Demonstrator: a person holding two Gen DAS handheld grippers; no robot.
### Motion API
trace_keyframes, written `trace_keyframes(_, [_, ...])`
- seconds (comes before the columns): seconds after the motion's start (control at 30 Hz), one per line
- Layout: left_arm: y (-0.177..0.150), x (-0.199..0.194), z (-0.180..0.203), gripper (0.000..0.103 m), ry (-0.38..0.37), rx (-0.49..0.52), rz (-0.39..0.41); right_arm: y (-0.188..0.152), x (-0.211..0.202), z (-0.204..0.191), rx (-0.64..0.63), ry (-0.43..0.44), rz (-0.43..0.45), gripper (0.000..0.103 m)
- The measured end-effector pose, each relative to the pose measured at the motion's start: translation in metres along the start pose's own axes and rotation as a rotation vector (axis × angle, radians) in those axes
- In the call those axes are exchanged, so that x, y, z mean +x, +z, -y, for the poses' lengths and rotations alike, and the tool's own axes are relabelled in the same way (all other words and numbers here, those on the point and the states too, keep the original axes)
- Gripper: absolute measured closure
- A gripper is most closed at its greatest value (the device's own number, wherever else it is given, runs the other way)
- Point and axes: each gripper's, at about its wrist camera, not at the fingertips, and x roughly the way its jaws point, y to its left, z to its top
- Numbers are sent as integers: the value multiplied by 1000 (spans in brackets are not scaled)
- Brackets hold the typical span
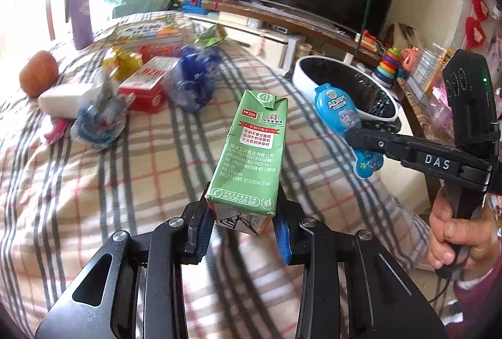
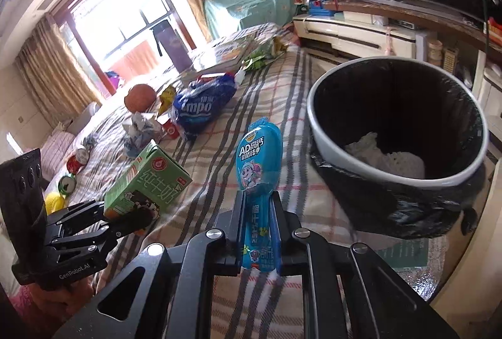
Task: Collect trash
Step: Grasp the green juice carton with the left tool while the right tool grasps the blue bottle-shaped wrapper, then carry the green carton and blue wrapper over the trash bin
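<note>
The left tongs (image 1: 243,224) were clamped on the lower end of a green rectangular milk carton (image 1: 249,157), holding it tilted above the plaid-blanketed bed (image 1: 94,182). The right tongs (image 2: 259,232) were closed on the narrow tail of a bright blue plastic snack wrapper (image 2: 259,163), raised above the blanket just beside the round white bin lined with a black bag (image 2: 398,132); pale crumpled paper (image 2: 382,157) lay inside it. Farther back on the bed sat a crumpled blue tissue pack (image 2: 200,107), a red-and-white box (image 1: 146,85) and a reddish round fruit (image 1: 37,72).
</note>
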Motion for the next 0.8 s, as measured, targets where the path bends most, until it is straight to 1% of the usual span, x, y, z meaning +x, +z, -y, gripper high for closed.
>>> trace_keyframes(0.13, [10, 3, 9, 71, -34, 19, 8, 2, -18, 8, 33, -32, 49, 90])
trace_keyframes(0.2, [15, 5, 13, 71, -44, 33, 12, 4, -23, 11, 44, -47, 64, 93])
trace_keyframes(0.3, [22, 9, 19, 71, -58, 44, 15, 7, -32, 18, 62, -73, 88, 94])
trace_keyframes(0.47, [33, 12, 26, 71, -93, 38, 23, 11, -40, 26, 81, -98, 111, 95])
trace_keyframes(0.8, [47, 20, 46, 71, -108, 67, 25, 16, -45, 41, 107, -114, 130, 98])
